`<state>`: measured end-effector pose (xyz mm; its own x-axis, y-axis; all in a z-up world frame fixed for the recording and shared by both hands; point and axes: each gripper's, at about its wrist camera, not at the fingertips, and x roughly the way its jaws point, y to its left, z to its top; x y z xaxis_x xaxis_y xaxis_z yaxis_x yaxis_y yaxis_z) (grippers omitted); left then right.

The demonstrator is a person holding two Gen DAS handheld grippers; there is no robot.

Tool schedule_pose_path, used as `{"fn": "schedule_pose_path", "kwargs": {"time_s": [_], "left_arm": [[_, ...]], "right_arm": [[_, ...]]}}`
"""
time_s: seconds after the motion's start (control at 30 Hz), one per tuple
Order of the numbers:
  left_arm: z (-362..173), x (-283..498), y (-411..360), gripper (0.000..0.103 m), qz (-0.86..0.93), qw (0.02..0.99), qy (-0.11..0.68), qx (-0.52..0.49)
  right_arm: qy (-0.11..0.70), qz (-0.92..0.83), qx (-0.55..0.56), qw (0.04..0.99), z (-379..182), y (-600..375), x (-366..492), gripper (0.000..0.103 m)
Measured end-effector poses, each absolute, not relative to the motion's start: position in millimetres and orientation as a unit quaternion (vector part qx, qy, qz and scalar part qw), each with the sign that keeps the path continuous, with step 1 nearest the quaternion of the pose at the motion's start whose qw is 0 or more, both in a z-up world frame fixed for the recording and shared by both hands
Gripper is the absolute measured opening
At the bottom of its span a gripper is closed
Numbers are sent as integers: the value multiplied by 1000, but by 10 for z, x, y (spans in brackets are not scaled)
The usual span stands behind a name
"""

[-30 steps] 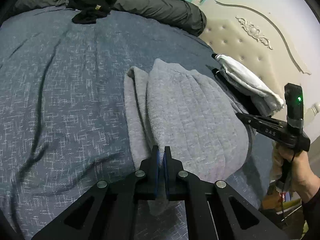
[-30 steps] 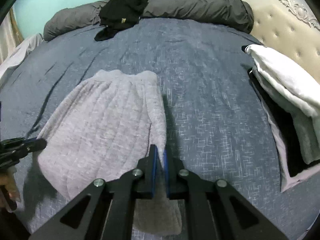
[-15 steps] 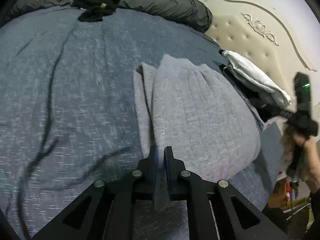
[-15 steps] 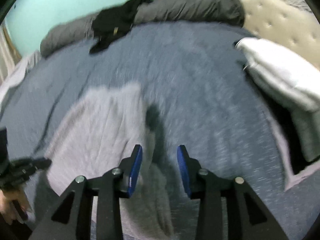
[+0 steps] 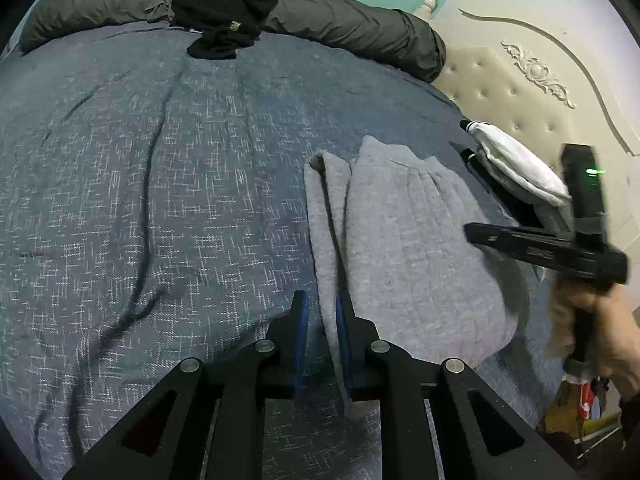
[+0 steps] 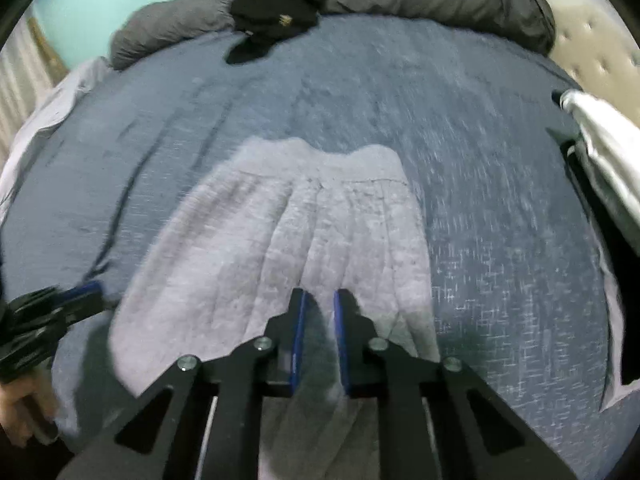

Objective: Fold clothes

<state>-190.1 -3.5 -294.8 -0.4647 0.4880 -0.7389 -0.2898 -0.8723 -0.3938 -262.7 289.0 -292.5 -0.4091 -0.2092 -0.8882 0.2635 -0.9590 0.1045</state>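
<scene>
Grey knit garment [image 5: 404, 248] half-folded, near stacked clothes [image 5: 516, 168]; left gripper [image 5: 322, 320] easing open, hem loose between jaws; right gripper [image 6: 320, 312] closing, empty. Next: regrip hem.

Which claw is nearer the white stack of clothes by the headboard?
Right. The right claw hangs over the grey garment's edge on the side of the white stack; the left claw sits at the garment's opposite edge, farther away.

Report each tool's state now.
Left tool: just opening, grey garment loose between its jaws.
Right tool: just closing over the garment; grip cannot be told.
</scene>
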Motion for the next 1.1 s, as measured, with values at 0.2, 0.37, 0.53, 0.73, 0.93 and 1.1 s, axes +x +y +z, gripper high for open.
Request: {"fn": "schedule_pose_path", "kwargs": {"time_s": [0.2, 0.37, 0.53, 0.73, 0.93, 1.1], "left_arm": [[-2962, -1934, -9, 15, 847, 235, -99, -466], [-2980, -1928, 29, 15, 845, 238, -95, -469], [-2972, -1906, 14, 15, 847, 236, -96, -466], [-2984, -1915, -10, 15, 847, 235, -98, -468], [-2990, -1957, -83, 15, 848, 230, -96, -468], [-3000, -1995, -148, 15, 845, 228, -107, -471]], "right_arm": [[33, -824, 548, 143, -3228, 2873, -2818, 11], [49, -828, 540, 141, -3211, 2861, -2807, 11], [1, -858, 490, 156, -2739, 3049, -2765, 11], [-17, -850, 501, 160, -2689, 2973, -2989, 11], [17, -826, 547, 132, -3220, 2869, -3144, 8], [29, -820, 556, 134, -3189, 2868, -3193, 7]]}}
